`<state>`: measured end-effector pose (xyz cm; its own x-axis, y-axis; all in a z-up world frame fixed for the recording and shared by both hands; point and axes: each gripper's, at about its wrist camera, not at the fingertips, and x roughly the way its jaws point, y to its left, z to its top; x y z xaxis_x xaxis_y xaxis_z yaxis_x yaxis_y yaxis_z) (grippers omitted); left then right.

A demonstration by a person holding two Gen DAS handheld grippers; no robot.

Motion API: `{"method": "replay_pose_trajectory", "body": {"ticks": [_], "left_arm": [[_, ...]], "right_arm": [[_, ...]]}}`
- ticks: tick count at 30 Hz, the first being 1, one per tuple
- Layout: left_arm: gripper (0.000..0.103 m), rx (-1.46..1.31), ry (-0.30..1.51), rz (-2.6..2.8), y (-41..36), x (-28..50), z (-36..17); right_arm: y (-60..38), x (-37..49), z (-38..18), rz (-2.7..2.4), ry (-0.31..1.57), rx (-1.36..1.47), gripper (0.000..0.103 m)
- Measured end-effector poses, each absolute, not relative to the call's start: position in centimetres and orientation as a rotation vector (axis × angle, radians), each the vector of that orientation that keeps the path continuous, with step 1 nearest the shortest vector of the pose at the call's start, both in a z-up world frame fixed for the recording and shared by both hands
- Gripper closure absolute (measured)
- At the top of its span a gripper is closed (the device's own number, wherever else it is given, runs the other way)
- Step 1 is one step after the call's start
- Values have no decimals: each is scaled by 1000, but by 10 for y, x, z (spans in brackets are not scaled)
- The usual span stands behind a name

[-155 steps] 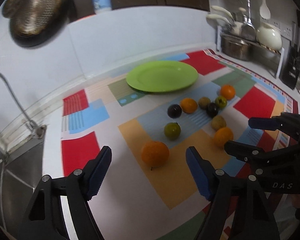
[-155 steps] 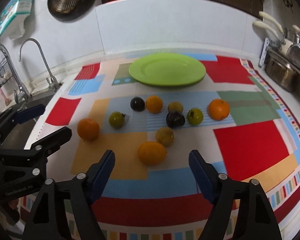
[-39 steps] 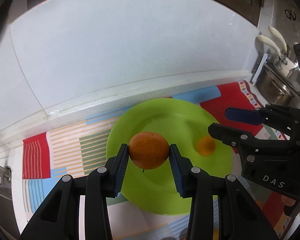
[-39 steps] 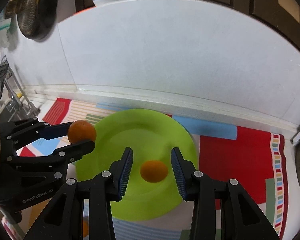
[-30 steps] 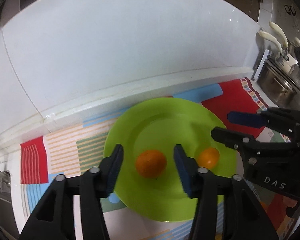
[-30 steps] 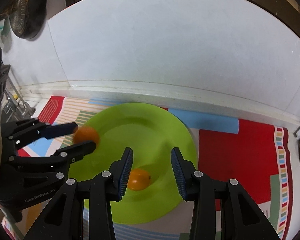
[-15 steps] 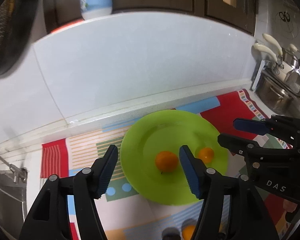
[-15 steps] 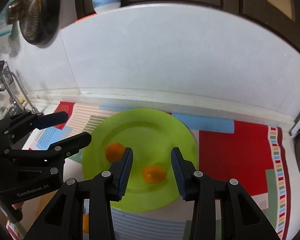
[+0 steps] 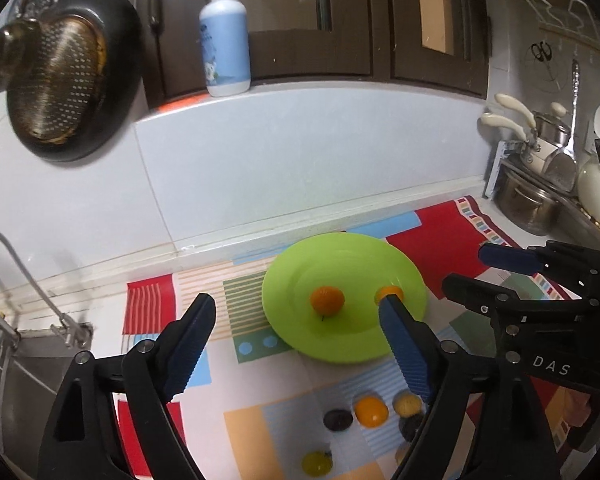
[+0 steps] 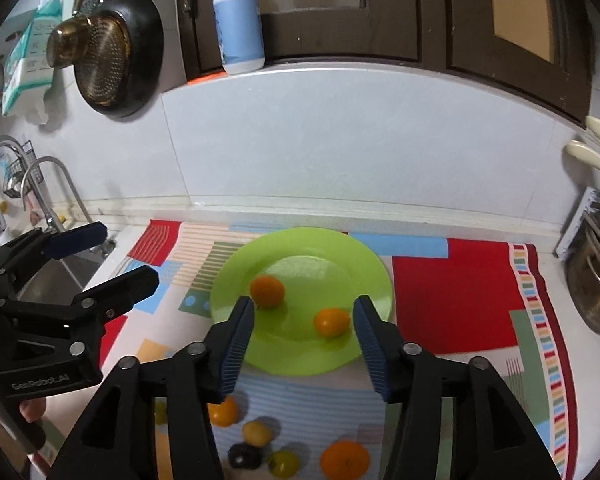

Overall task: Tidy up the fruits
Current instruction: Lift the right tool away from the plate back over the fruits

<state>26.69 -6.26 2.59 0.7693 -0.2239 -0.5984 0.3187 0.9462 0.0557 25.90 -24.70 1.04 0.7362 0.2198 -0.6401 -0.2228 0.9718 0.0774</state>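
Two round oranges lie on the flat lime-green plate (image 10: 300,248): the larger orange (image 10: 267,290) toward its left side and the smaller orange (image 10: 331,322) toward its right, apart from each other and clear of the rim. The plate sits on a patchwork-patterned mat (image 10: 456,300) spread over the bench, near the white backsplash.

The left tool (image 9: 296,344) has just been opening and hangs above the mat with its blue pads wide and nothing between them. The right tool (image 10: 302,340) has also just been opening; its pads stand apart over the near edge of the plate, released, gripping nothing.

The rest of the fruit waits on the mat in front of the plate: a third orange (image 10: 344,462), a dark purple round fruit (image 10: 244,456), a yellow-green fruit (image 10: 283,462), a tan one (image 10: 256,433) and more, several close together.

The main risks lie ahead. The plate is shallow, so a round fruit let go from any height, or nudged by an incoming pad, could roll off the rim. The clustered fruits leave little room for the pads, so closing on one may knock its neighbours away. With both tools working side by side, they could also collide.
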Motion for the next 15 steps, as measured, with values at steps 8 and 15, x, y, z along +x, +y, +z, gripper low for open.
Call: {"method": "replay_pose_trajectory", "body": {"ticks": [8,15], "left_arm": [[13,170,596,-289,-45,229,29],[11,192,596,-303,-31,205,27]], "right_arm": [[-234,216,18,230,677,-2,36],[-221,187,16,205,683,3,34]]}}
